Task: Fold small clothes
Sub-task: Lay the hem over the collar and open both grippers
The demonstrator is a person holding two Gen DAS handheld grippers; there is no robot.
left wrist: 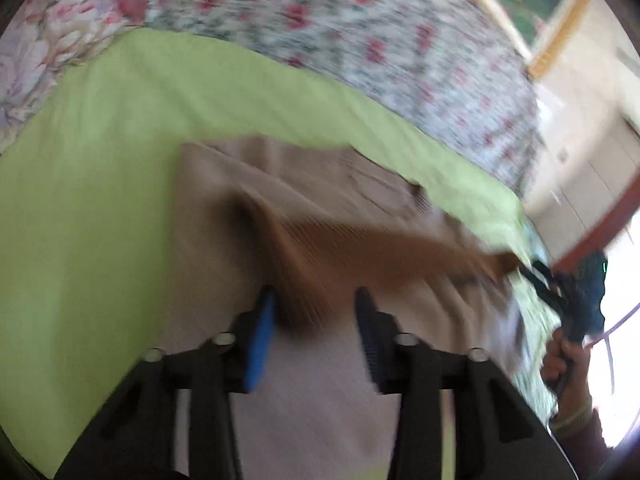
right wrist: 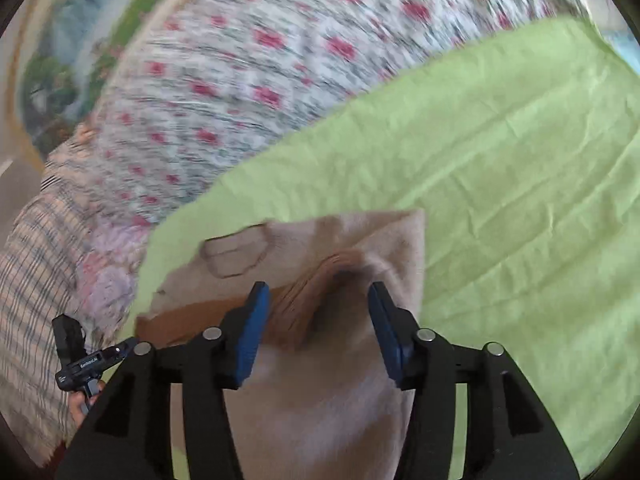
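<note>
Beige garment (left wrist: pixel 320 200) on green sheet (left wrist: pixel 100 160); both tongs (left wrist: pixel 316 320) (right wrist: pixel 316 312) apart, empty. Smooth its raised ridge before creasing.

Right gripper (right wrist: pixel 316 308) agape over beige garment (right wrist: pixel 320 400) on green sheet (right wrist: pixel 500 168)

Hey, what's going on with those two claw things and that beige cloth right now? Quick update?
Left gripper open, right gripper open, nothing pinched. Beige garment part-folded on green sheet, ridge bunched between jaws. Nothing in the way.
</note>
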